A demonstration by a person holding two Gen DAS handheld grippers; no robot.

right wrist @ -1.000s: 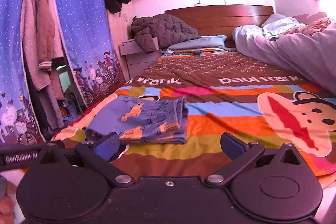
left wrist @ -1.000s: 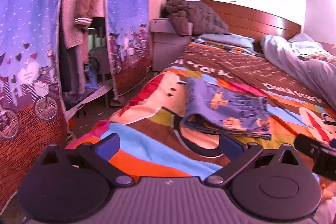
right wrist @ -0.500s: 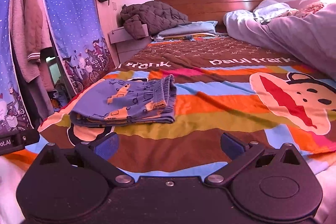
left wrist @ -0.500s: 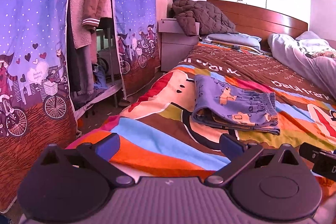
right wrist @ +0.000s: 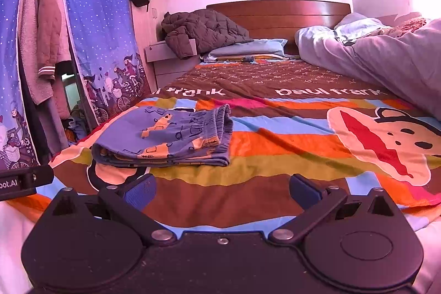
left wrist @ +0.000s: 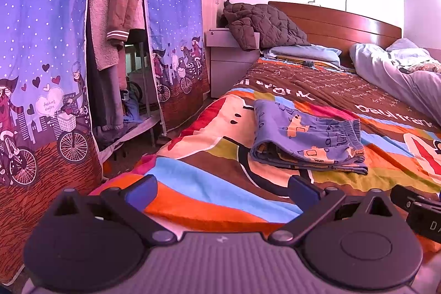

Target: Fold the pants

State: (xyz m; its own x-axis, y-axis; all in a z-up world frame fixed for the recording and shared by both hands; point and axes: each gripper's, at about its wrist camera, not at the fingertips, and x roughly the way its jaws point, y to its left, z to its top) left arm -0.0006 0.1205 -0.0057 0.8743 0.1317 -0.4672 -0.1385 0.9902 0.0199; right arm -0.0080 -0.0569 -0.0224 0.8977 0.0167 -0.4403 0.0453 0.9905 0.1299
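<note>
the folded pants (right wrist: 165, 139) are lying left of centre on the striped bedspread (right wrist: 289, 153), near its left edge; both the left gripper (left wrist: 223, 190) and right gripper (right wrist: 223, 189) are hovering low, fingers spread, gripping nothing

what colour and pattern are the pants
Blue with orange cartoon prints; pants show best in the right wrist view.

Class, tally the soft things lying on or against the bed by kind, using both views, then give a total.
Folded pants: 1
Brown quilted jacket: 1
Blue pillow: 1
Bunched purple quilt: 1
Total: 4
</note>
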